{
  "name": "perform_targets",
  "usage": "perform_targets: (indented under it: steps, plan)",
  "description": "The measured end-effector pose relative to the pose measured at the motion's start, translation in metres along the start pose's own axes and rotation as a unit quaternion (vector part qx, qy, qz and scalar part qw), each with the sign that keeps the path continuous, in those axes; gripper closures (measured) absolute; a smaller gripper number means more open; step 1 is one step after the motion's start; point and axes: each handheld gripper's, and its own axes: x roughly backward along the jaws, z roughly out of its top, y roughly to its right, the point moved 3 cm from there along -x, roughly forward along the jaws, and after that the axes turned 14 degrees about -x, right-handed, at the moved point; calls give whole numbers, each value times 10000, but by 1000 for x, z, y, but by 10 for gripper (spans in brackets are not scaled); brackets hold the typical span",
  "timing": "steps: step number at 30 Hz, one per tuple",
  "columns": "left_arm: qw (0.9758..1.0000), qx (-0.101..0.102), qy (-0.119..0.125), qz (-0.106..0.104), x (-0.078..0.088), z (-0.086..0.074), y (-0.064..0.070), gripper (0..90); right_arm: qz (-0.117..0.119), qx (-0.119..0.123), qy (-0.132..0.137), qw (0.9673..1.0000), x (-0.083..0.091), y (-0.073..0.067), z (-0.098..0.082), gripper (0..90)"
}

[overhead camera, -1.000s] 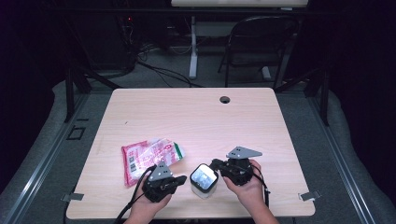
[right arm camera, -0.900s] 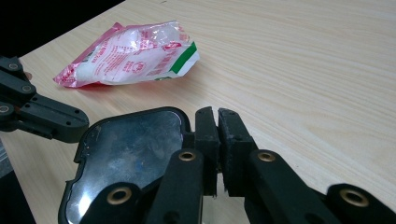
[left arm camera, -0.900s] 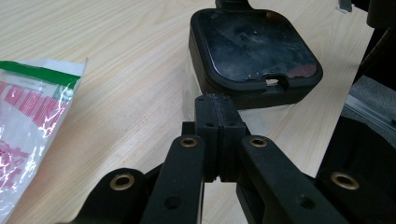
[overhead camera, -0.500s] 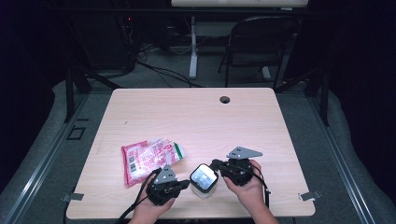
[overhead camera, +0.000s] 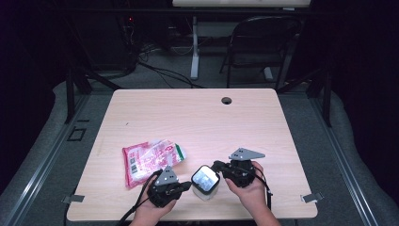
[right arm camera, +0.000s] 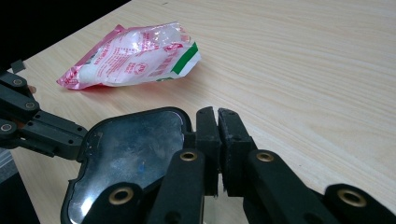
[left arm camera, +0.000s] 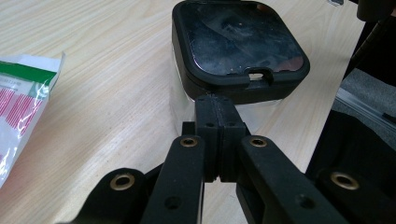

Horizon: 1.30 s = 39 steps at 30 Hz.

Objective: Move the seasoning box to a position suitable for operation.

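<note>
Clear square container with a black-rimmed lid (overhead camera: pixel 205 181) sits near the front edge of the light wooden table (overhead camera: pixel 197 117) — left gripper (overhead camera: pixel 186 186) and right gripper (overhead camera: pixel 217 165) flank it, both pinched together with nothing between. Crinkly pink-and-white plastic packet (overhead camera: pixel 149 160) lies just beside, toward the front-left corner.

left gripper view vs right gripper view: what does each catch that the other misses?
Left gripper view alone: the notch in the near rim of the container's black lid, and the clear wall below it. Right gripper view alone: the whole pink snack bag with its green end, and the left gripper coming in against the far side of the lid. Shared: the lidded container, the wooden table, and each view's own jaws closed together at the lid's edge.
</note>
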Motion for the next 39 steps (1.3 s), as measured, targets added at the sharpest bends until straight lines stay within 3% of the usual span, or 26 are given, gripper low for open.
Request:
perform_targets:
  steps: [5,20,28,39]
  plan:
    - [9999,4,98,-44,2,3,0,900,16,-21,-5,10000,0,0,0,875]
    - [9999,-24,83,-52,2,7,1,900,-12,12,-8,10000,1,0,0,857]
    - [9998,-13,175,-10,5,20,-1,900,-33,438,-65,9990,8,-11,4,779]
    - [9997,-69,211,56,7,32,-4,900,185,511,-18,9985,25,-19,-5,745]
